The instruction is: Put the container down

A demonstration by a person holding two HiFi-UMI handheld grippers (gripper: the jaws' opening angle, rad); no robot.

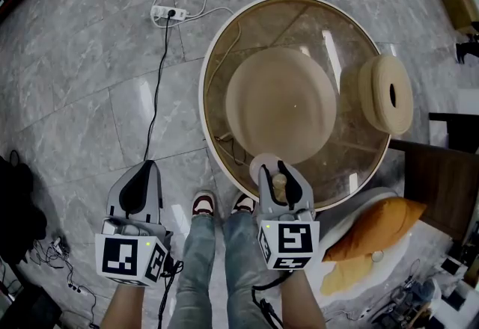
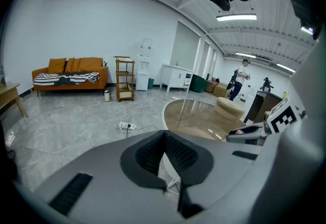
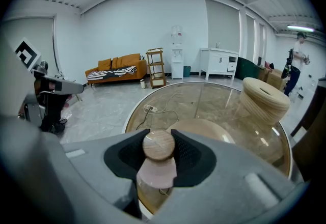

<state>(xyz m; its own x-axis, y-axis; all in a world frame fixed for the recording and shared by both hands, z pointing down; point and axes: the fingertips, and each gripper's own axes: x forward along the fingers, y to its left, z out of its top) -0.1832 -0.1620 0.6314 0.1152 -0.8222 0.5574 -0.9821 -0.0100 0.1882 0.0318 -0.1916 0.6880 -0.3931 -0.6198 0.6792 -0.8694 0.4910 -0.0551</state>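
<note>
My right gripper is shut on the round wooden knob of a small pale pink container. The container hangs over the near rim of a round glass table; whether it touches the glass I cannot tell. A ribbed beige container stands on the table's right side. My left gripper is shut with nothing in it, held over the floor left of the table.
A wide wooden base shows under the glass. A power strip and its black cable lie on the floor to the left. An orange cushion and a dark cabinet stand at the right. The person's shoes are by the table's near edge.
</note>
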